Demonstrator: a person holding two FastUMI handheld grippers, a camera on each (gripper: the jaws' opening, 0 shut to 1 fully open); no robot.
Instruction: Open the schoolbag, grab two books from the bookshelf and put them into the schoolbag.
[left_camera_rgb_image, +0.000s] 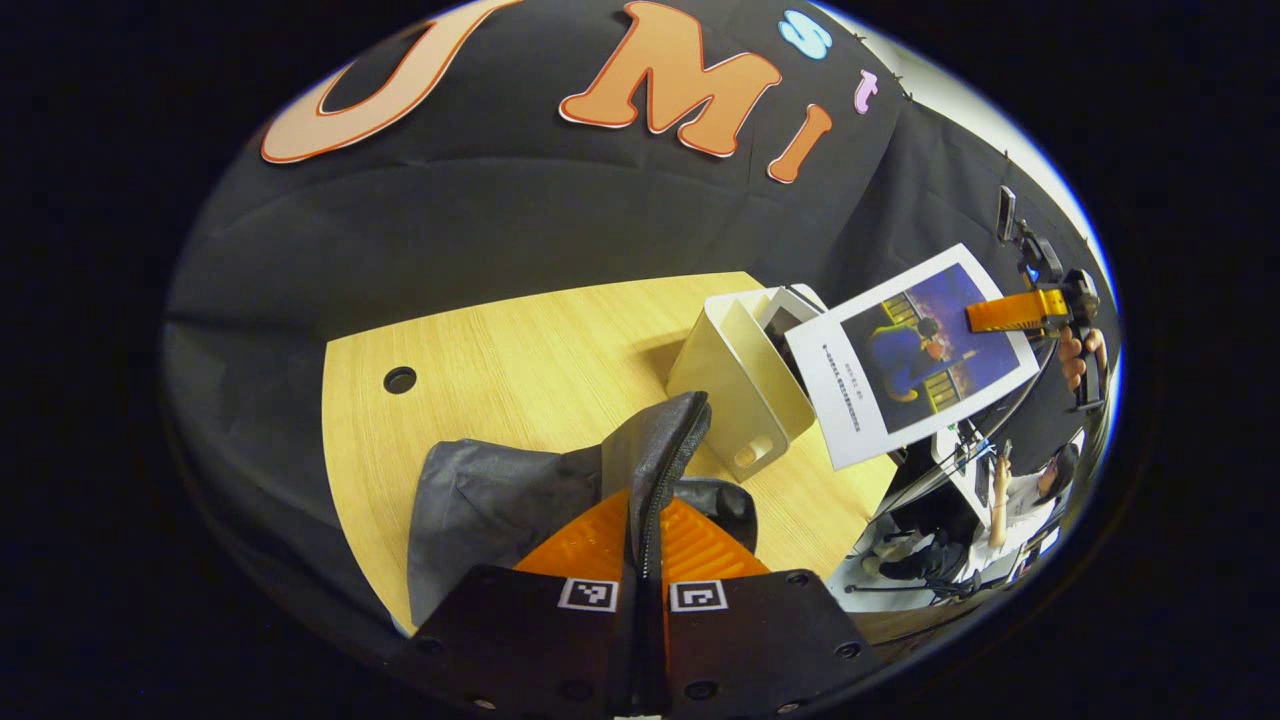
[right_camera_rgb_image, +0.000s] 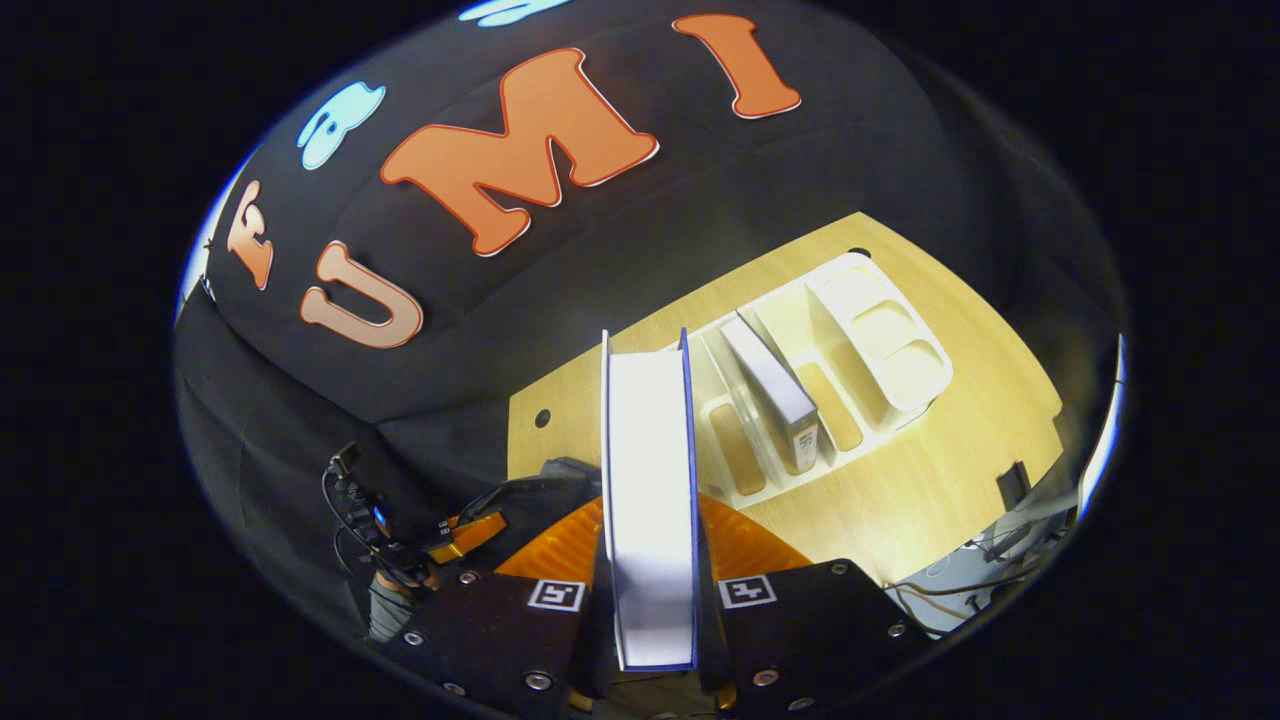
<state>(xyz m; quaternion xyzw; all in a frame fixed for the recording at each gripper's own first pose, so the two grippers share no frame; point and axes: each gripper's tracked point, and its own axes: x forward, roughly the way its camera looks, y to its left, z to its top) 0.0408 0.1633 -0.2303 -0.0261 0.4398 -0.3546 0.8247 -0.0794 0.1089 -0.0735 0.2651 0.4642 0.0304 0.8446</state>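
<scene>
Matt cloth schoolbag (left_camera_rgb_image: 480, 500), pale wood table (left_camera_rgb_image: 520, 350), seemingly plastic bookshelf (right_camera_rgb_image: 860, 340)

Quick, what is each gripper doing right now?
Left gripper: shut on the zipper edge of the dark grey fabric schoolbag.
Right gripper: shut on the blue-covered book with white pages, lifted above the white plastic bookshelf.

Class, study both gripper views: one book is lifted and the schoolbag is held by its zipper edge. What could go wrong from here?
1. The left gripper pinches only the schoolbag's zipper edge; the fabric may slip out.
2. The right gripper grips the book at one edge; it could tilt or slide.
</scene>
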